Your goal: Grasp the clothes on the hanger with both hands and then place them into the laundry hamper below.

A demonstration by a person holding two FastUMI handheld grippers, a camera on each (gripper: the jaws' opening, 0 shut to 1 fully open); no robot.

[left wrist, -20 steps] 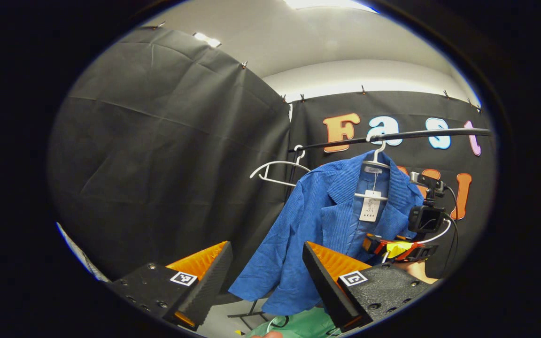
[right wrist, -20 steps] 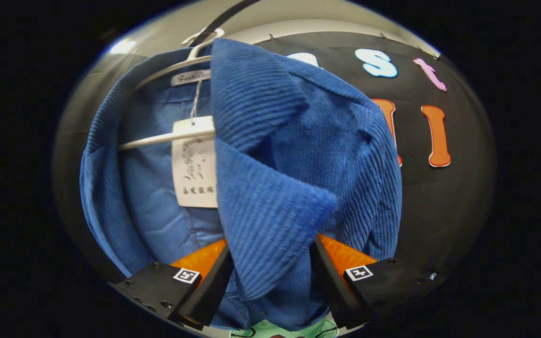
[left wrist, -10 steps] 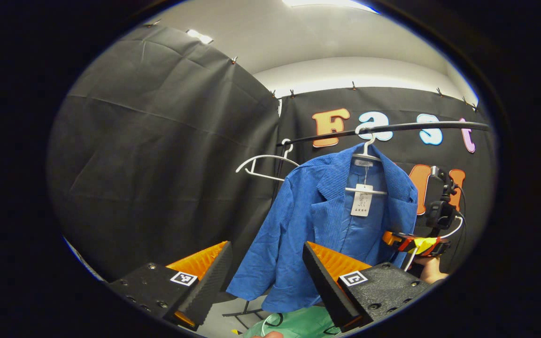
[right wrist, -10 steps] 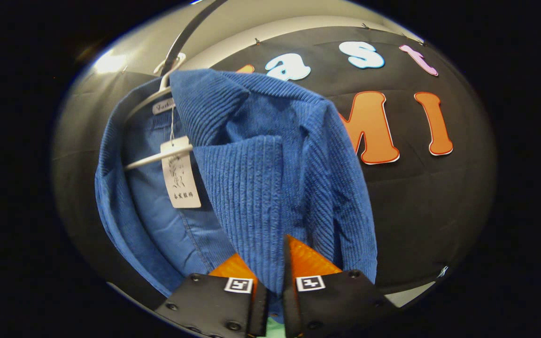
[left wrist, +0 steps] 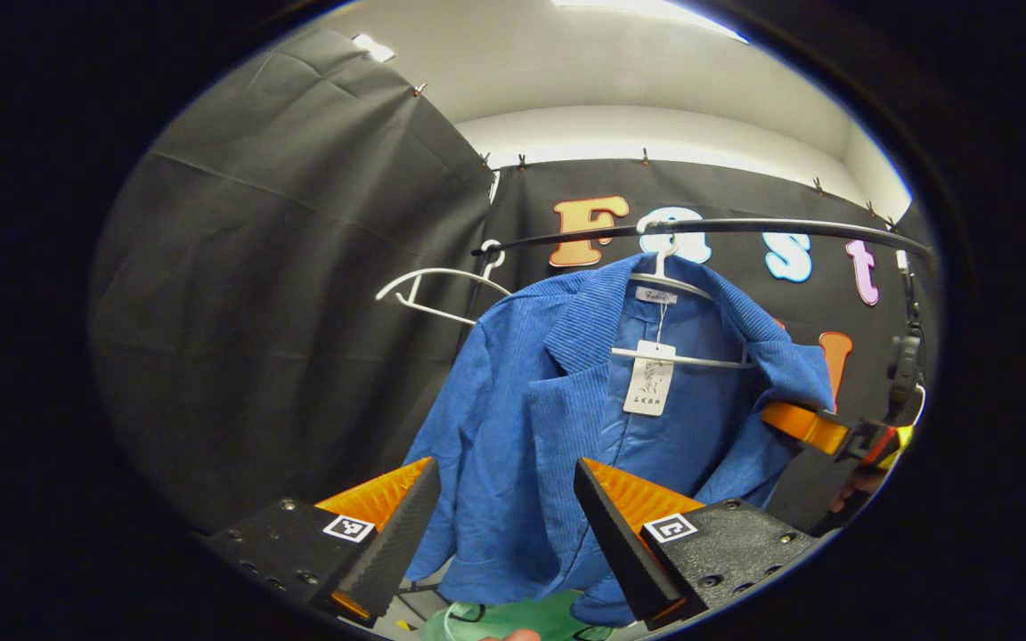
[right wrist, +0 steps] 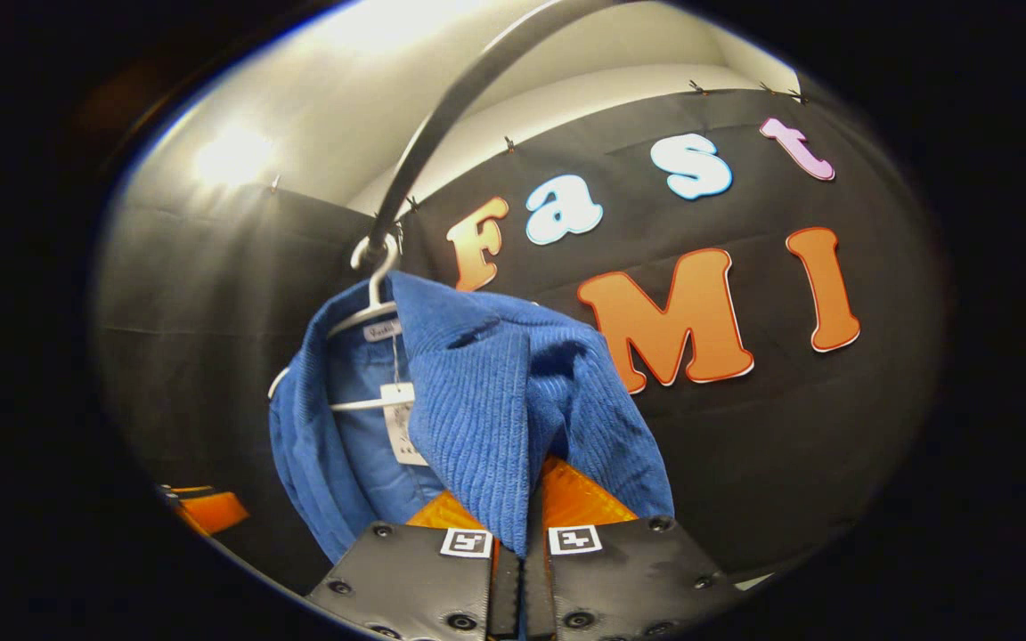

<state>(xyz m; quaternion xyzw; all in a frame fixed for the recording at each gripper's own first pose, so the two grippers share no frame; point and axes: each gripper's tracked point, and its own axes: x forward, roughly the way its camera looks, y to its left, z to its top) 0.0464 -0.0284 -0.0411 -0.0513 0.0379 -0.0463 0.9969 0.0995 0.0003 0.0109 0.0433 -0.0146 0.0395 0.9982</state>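
While blue corduroy jacket (left wrist: 531,418) hangs on white hanger (left wrist: 666,283): two-handed grasp half made.
Right gripper (right wrist: 520,525) clamps its right front; left gripper (left wrist: 504,525), wide apart, must close on near left front.

Recording booth, black cloth walls (left wrist: 299,294), clothes rail (left wrist: 745,227)

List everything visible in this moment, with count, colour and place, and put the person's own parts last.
jacket: one, blue, on a hanger on the rail
hanger under jacket: one, white, hooked on the rail
spare hanger: one, white, bare, near the rail's end
rail: one, dark, across the booth
paper tag: one, white, inside the collar
hamper: one, green, below the jacket
left gripper: open, near the jacket's front
right gripper: shut on the jacket's front edge
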